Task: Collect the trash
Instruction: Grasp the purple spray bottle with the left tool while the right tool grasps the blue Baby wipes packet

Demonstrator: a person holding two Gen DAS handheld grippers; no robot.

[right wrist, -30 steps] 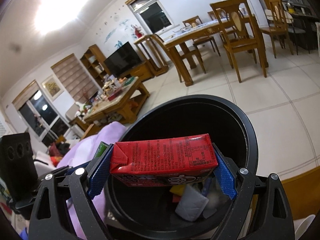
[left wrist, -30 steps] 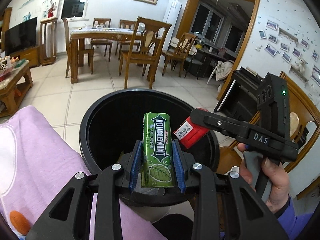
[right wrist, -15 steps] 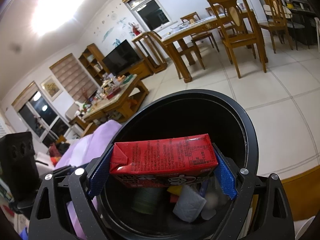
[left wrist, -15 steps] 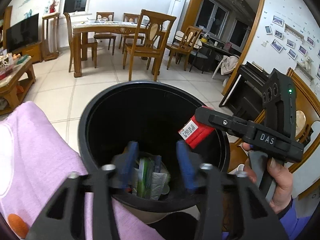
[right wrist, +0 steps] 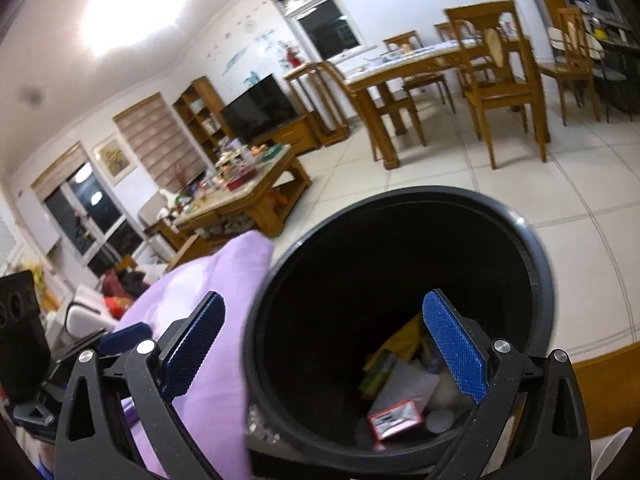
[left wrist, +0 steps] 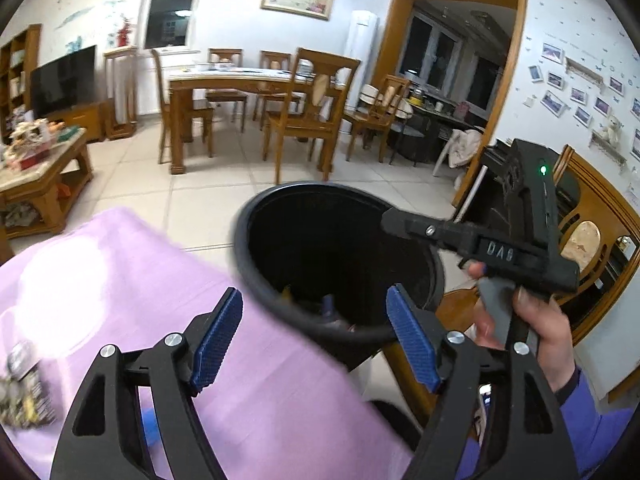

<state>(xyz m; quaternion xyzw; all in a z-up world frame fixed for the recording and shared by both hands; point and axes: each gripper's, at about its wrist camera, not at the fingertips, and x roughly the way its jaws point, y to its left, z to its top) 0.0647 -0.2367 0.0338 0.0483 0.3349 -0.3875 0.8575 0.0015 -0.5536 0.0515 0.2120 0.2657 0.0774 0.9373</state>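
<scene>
The black bin (left wrist: 242, 256) stands beside a table under a purple cloth (left wrist: 120, 280). My left gripper (left wrist: 316, 336) hangs over the bin's near rim and the cloth, its jaws opening with nothing between the blue pads (left wrist: 218, 336). In the right wrist view the bin (right wrist: 360, 260) holds a red carton (right wrist: 394, 418), white paper (right wrist: 404, 384) and a yellow wrapper (right wrist: 400, 344). My right gripper (right wrist: 324, 348) hovers over the rim, jaws opening wide and empty. A crumpled wrapper (left wrist: 24, 392) lies on the cloth at the far left.
A person's hand (left wrist: 536, 320) holds the right gripper's handle, to the right of the bin. A cluttered coffee table (left wrist: 40, 172) stands at the left, a dining table with chairs (left wrist: 224, 80) behind, and a wooden chair (left wrist: 592, 240) at the right. The floor is tiled.
The left gripper opened and the green gum pack fell into the bin. The right gripper let go of the red carton, which now lies in the bin. Both grippers drew back toward the cloth.
</scene>
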